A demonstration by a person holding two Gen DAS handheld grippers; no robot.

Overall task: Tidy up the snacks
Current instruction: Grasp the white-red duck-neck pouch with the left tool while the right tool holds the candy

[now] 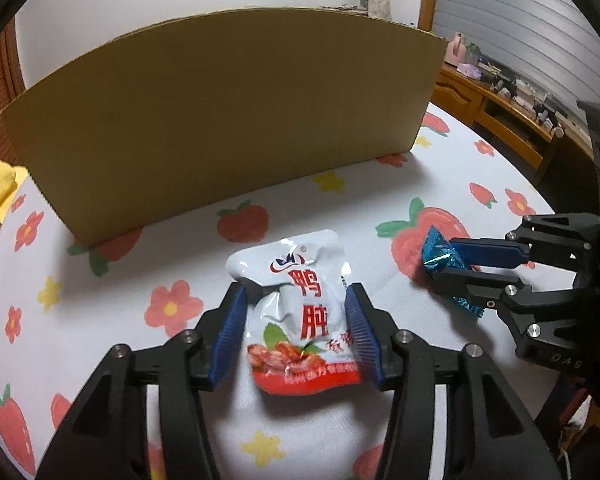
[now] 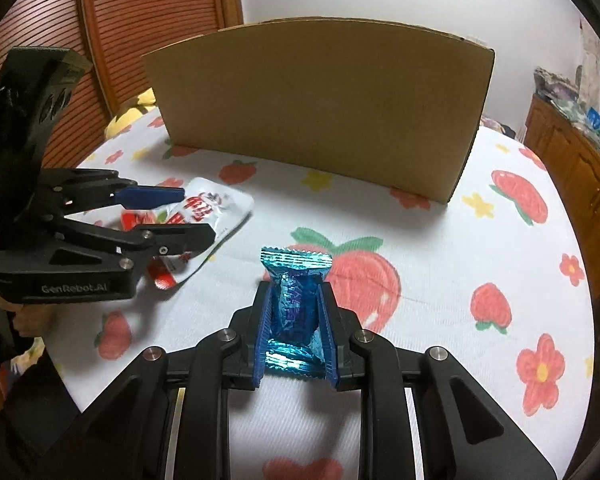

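Your left gripper [image 1: 298, 320] clamps the white pouch [image 1: 300, 312], level; your right gripper [image 2: 296, 320] pinches the blue candy [image 2: 296, 304], box [image 2: 320, 100] far.

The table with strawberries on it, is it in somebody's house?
Probably a home: a strawberry-print tablecloth, wooden cabinets cluttered with household things, and a louvered wooden door.

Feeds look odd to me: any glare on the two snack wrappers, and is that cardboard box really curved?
Left wrist view: glare on the top of the white snack pouch, print still readable; the cardboard box bows only from fisheye distortion. Right wrist view: bright glints on the crimped ends of the blue foil snack; same bowing of the box, dark corners from the lens rim.
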